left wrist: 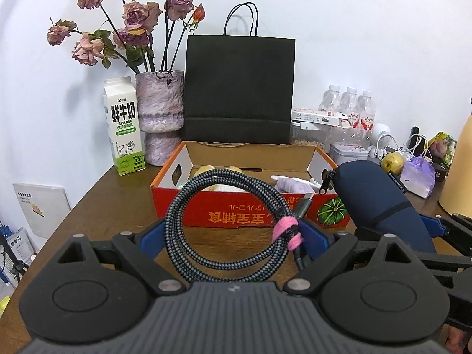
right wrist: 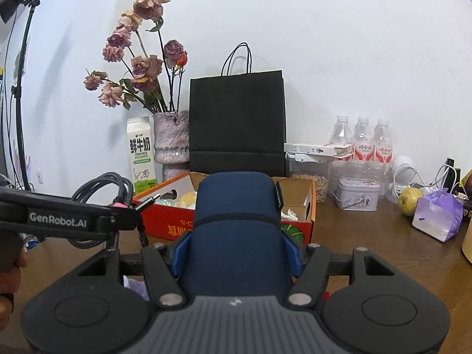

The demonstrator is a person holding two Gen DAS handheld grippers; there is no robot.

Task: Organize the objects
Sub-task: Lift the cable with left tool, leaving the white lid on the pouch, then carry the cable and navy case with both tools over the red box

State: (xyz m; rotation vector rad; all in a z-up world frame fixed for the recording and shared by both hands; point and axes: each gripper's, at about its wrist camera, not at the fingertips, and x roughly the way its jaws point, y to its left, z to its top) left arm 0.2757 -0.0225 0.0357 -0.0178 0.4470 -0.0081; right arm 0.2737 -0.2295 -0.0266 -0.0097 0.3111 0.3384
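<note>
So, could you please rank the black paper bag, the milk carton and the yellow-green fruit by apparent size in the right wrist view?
1. black paper bag
2. milk carton
3. yellow-green fruit, clearly the smallest of the three.

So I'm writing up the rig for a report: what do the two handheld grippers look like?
Both match: the left gripper and right gripper have a ribbed grey body, black linkage arms with silver pivot pins, round black discs either side, and blue fingers. The left one's side reads GenRobot.AI in white.
</note>
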